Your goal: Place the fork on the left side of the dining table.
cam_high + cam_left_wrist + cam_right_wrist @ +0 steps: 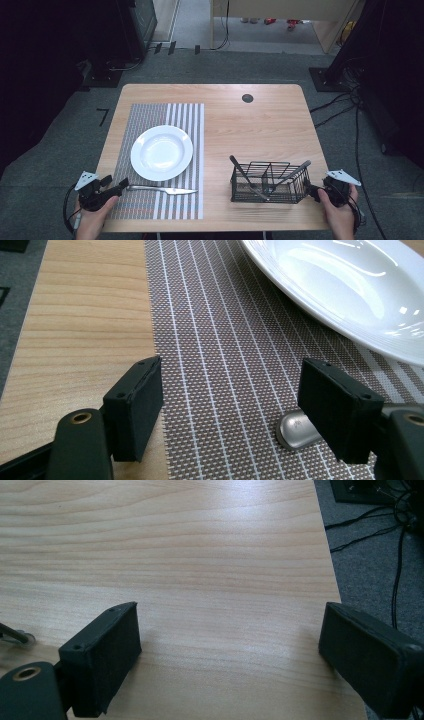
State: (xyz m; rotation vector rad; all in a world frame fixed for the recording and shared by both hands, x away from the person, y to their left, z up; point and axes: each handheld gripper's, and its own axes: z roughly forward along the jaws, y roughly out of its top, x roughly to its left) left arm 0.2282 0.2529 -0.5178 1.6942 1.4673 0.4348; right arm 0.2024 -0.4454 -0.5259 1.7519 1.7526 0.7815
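Observation:
A white plate (161, 152) rests on a striped woven placemat (150, 205) on the wooden table (255, 125). In front of the plate lies a metal knife (162, 189). My left gripper (120, 184) stands open at the knife's handle end (296, 430), which shows just inside its right jaw. The plate's rim (340, 300) is ahead of it. A black wire caddy (270, 182) holds dark-handled utensils (245, 175). My right gripper (317, 192) is open beside the caddy's right end, with bare wood (225, 605) between its jaws.
The table's right edge (345, 580) runs close to the right gripper, with cables on grey carpet beyond. A round black grommet (247, 98) sits at the table's far side. The placemat's left edge (155, 340) borders bare wood.

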